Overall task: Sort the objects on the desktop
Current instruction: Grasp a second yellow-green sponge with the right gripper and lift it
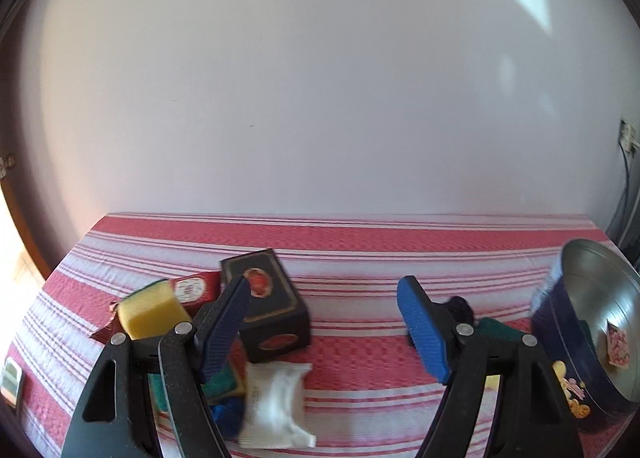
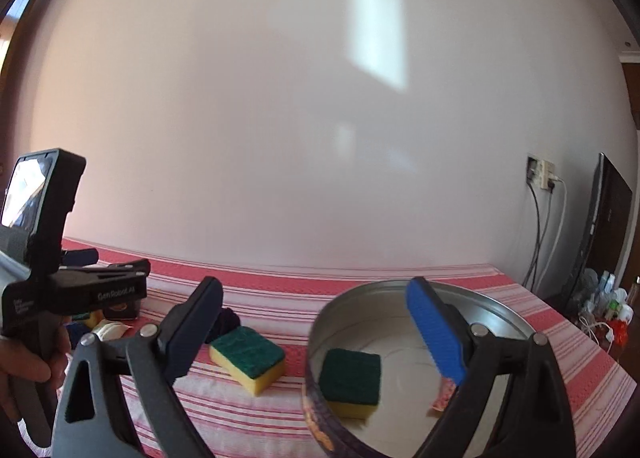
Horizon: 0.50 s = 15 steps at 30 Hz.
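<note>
Your round tin (image 2: 472,294) sits by the table's right edge, one sponge already inside. Next sponge (image 2: 248,358) lies just left of it: light, squashy, so pinch its long sides. Right gripper (image 2: 316,334) gapes empty; left gripper (image 1: 324,322) too.

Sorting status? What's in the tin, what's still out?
Done: one green-and-yellow sponge and a small pink packet lie in the round metal tin. In hand: nothing; left gripper and right gripper open. Left: second sponge, dark box, white packet.
</note>
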### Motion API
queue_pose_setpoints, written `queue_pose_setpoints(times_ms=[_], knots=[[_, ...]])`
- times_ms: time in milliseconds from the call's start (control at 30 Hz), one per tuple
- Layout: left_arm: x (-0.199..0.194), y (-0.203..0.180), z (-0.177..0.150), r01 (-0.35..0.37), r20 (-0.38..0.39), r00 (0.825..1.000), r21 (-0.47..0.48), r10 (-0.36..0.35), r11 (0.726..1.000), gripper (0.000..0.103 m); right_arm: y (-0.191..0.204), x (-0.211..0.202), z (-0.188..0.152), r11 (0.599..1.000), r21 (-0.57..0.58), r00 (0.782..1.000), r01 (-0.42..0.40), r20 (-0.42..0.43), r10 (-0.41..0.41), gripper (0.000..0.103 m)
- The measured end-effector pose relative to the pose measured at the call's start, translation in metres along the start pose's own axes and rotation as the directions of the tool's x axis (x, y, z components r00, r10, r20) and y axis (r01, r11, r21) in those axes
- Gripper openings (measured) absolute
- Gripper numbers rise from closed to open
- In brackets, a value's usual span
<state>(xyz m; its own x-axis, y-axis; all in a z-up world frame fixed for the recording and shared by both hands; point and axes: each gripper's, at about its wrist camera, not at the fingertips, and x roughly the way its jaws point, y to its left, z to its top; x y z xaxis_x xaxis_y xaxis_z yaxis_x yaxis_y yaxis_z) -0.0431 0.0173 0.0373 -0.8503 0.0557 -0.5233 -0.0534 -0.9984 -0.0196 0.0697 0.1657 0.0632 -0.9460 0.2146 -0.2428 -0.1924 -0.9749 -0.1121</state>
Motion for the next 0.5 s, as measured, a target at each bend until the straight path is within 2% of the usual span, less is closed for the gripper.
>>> queue_pose_setpoints(times_ms=[100, 233, 367, 433, 500], knots=[[0.003, 0.027, 0.005, -0.075, 0.01, 0.997, -0.063, 0.076, 0.995, 0.078, 0.032, 0.023, 0.002, 0.993, -0.076, 0.993, -0.092, -0.076, 0.086, 0.093], [0.003, 0.055, 0.009, -0.168, 0.028, 0.985, -0.108, 0.172, 0.98, 0.078, 0.064, 0.056, -0.006, 0.97, -0.155, 0.967, -0.186, -0.204, 0.153, 0.092], [0.004, 0.073, 0.008, -0.159, -0.004, 0.987, -0.177, 0.161, 0.971, 0.078, 0.076, 0.093, -0.016, 0.951, -0.182, 0.923, -0.252, -0.34, 0.179, 0.09], [0.004, 0.076, 0.009, -0.141, -0.013, 0.99, -0.196, 0.142, 0.97, 0.078, 0.079, 0.115, -0.024, 0.942, -0.176, 0.88, -0.285, -0.438, 0.184, 0.09], [0.004, 0.074, 0.009, -0.127, -0.017, 0.992, -0.193, 0.126, 0.973, 0.078, 0.077, 0.126, -0.032, 0.944, -0.162, 0.859, -0.288, -0.48, 0.179, 0.09]])
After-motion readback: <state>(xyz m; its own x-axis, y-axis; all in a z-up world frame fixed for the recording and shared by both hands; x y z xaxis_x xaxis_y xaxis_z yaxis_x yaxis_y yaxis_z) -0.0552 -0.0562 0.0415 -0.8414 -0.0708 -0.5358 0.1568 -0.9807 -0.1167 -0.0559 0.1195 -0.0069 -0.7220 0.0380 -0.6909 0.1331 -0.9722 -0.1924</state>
